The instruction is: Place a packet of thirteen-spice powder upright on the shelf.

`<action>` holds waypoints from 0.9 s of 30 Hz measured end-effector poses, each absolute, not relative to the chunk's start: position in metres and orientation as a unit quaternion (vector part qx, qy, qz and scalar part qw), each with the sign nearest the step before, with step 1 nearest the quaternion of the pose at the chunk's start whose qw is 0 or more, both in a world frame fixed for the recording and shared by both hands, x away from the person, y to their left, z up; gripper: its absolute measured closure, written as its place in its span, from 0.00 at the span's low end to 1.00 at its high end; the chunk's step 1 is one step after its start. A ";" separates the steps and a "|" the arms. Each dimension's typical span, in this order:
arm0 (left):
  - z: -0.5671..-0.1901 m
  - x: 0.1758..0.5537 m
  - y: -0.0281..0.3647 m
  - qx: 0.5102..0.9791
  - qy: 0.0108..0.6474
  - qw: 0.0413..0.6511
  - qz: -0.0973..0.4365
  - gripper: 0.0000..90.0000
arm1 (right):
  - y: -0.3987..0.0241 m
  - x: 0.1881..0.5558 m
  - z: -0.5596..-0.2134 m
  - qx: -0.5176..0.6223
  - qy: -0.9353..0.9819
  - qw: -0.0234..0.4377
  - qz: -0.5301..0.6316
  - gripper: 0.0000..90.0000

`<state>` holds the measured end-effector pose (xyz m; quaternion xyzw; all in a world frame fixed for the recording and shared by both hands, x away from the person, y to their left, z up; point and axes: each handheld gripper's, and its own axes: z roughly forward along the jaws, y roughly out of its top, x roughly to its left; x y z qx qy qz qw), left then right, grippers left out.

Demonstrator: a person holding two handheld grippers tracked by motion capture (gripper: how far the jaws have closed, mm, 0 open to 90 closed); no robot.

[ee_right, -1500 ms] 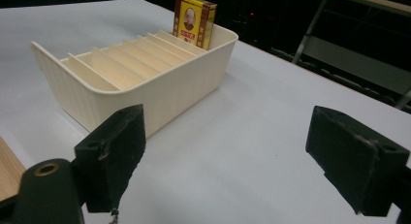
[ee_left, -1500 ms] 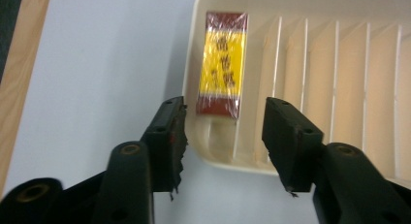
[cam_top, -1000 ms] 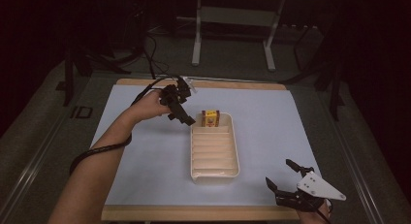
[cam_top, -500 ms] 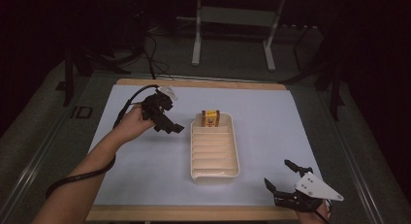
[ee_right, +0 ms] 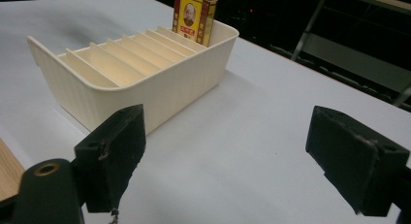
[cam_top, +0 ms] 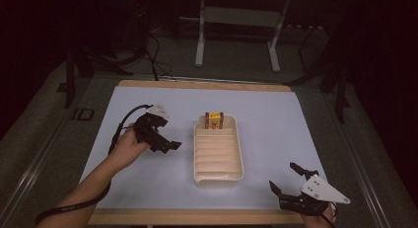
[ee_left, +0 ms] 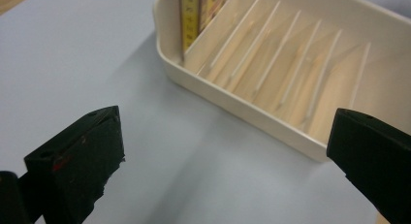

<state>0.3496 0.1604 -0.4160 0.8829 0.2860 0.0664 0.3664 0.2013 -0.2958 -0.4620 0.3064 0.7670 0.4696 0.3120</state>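
Cream tray (cam_top: 219,176) with slotted dividers at mid-table (cam_top: 276,129), long axis running away from the person. Small yellow-and-red box (cam_top: 214,120) upright in the farthest slot, against the end wall; other slots bare. Same box (ee_right: 195,16) upright at the tray's (ee_right: 145,90) far end in the right gripper view, and seen edge-on (ee_left: 194,15) at the tray's (ee_left: 232,105) corner in the left gripper view.

Left hand-held gripper (cam_top: 172,145) just left of the tray, low over the table, jaws wide apart with nothing between, pointing toward the tray's side wall. Cable looping back along the forearm.

Right hand-held gripper (cam_top: 285,178) near the front right corner of the table, well apart from the tray, jaws spread wide and holding nothing.

Bare table between each gripper and the tray. Dark floor, cables and a metal stand (cam_top: 236,20) beyond the far edge.
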 end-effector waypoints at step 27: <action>-0.461 0.266 0.161 0.835 0.327 0.433 0.090 0.00 | -0.296 0.201 -0.462 0.311 0.763 0.316 0.471 0.16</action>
